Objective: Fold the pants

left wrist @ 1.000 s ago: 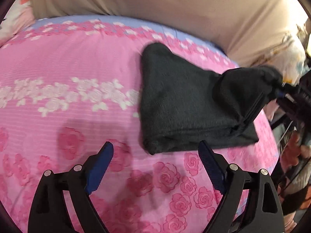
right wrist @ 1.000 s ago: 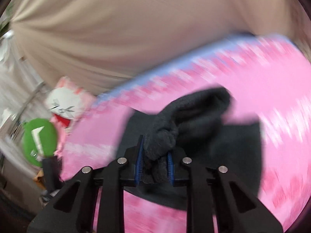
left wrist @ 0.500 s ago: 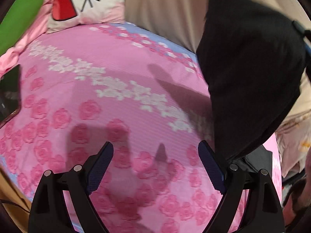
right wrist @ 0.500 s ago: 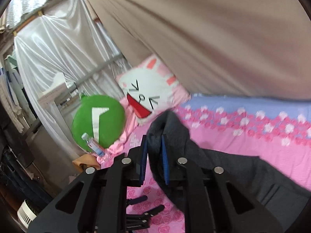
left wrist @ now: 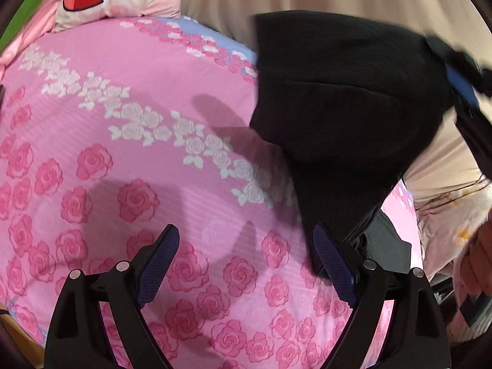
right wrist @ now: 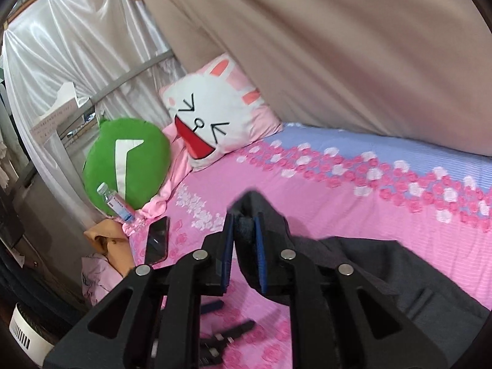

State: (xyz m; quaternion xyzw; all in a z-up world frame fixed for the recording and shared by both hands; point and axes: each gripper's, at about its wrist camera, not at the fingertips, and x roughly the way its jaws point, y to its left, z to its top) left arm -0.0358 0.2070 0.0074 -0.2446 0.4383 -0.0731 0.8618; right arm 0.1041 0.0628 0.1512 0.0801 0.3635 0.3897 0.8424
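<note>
The black pants [left wrist: 344, 98] hang lifted above the pink rose-print bed [left wrist: 129, 129], with their lower end trailing down to the sheet near my left gripper's right finger. My left gripper [left wrist: 246, 246] is open and empty, low over the bed, just left of the hanging cloth. My right gripper [right wrist: 244, 233] is shut on a bunched edge of the pants [right wrist: 384, 264], held up above the bed; it also shows in the left wrist view [left wrist: 461, 83] at the upper right, gripping the cloth's top.
A rabbit-face pillow [right wrist: 215, 117] and a green round cushion [right wrist: 126, 160] sit at the head of the bed. A small bottle [right wrist: 115, 203] and a black phone [right wrist: 158, 240] lie near the bed's edge. A beige curtain [right wrist: 338, 46] hangs behind.
My right gripper has lifted the pants off the bed and carried them up and toward the pillows. My left gripper stayed open and turned toward the head of the bed.
</note>
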